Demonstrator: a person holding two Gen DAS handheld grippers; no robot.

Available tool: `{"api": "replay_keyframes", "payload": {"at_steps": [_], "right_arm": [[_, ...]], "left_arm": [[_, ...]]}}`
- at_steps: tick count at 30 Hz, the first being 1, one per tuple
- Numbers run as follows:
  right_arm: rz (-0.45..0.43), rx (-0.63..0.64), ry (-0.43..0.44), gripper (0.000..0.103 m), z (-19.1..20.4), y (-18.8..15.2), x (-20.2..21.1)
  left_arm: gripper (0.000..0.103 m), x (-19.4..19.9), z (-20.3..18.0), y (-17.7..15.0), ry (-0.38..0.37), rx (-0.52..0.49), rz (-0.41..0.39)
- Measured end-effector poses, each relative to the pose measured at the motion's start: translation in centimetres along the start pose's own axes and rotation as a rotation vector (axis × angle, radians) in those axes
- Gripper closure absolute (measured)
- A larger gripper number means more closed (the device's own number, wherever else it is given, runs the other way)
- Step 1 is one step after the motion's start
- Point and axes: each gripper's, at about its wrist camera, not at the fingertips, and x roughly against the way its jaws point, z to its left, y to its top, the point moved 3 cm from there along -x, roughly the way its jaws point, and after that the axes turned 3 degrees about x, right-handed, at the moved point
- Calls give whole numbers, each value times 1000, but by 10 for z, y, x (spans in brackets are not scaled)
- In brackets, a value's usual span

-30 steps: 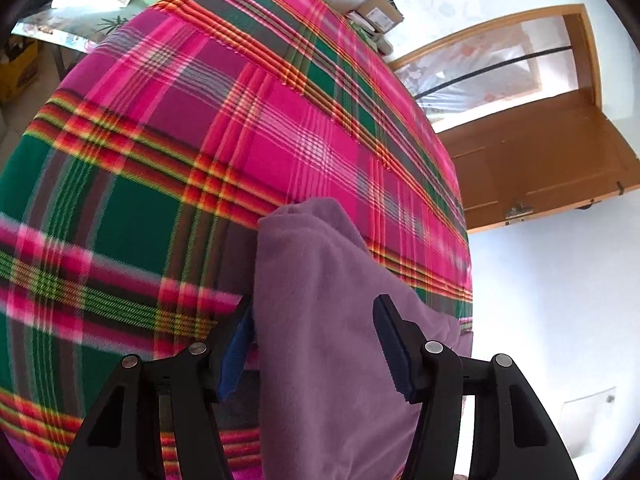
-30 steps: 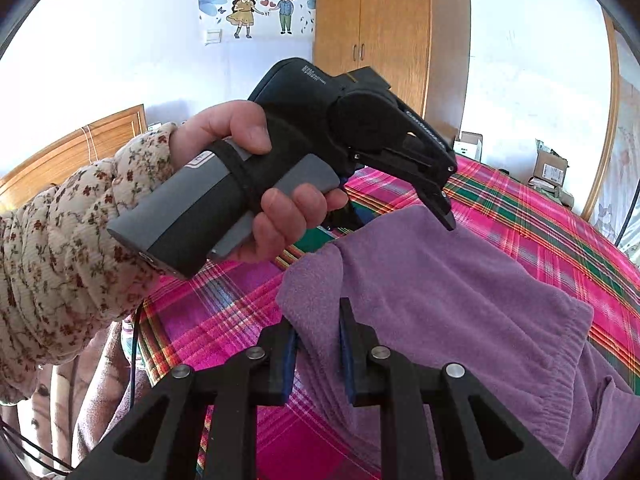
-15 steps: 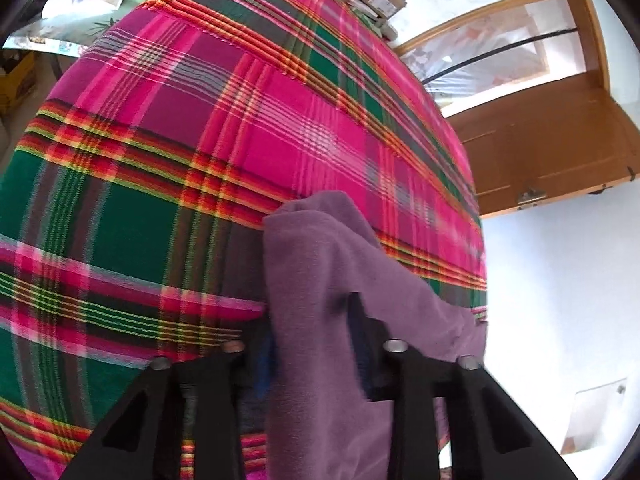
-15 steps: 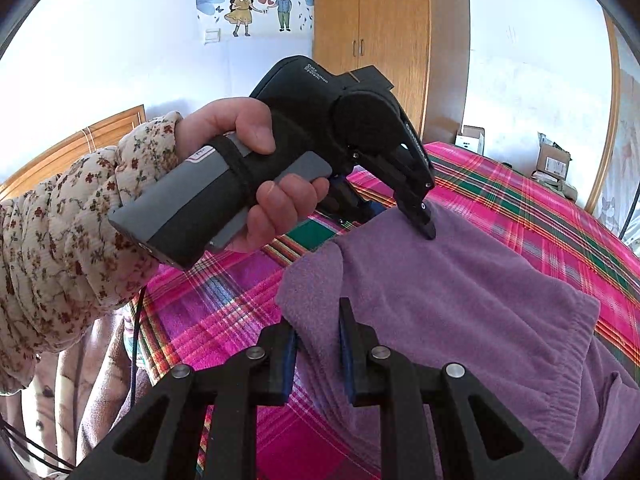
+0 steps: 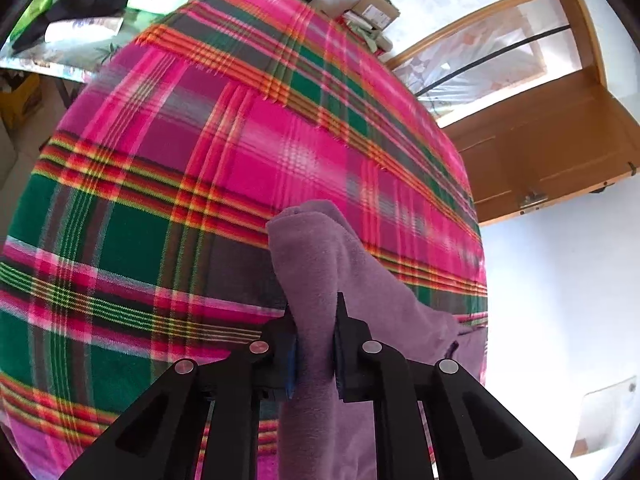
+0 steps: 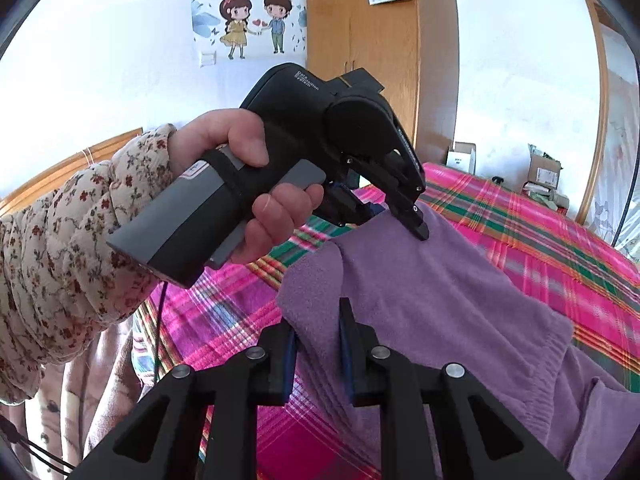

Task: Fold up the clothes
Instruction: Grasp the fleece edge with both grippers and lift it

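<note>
1. The purple fleece garment, soft and napped with a gathered elastic hem at 4 o'clock, lies on the plaid blanket.
2. The left gripper pinches one bunched edge.
3. The right gripper pinches another.

A wooden wardrobe stands at twelve o'clock, a cartoon couple sticker at eleven, cardboard boxes at three.

purple garment cut off below, blanket pattern blurred
</note>
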Motion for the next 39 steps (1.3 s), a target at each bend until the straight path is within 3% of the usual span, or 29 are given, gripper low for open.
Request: {"api": "replay_keyframes", "payload": {"at_steps": [19,39], "right_arm": [[-163,-71,-83,84,-21,17,82],[-270,-207,-77,84,-66,14,128]], "left_arm": [[89,37,-95,-11,25,-110,-97],[89,39,-183,-26,45,-185,-140]]}}
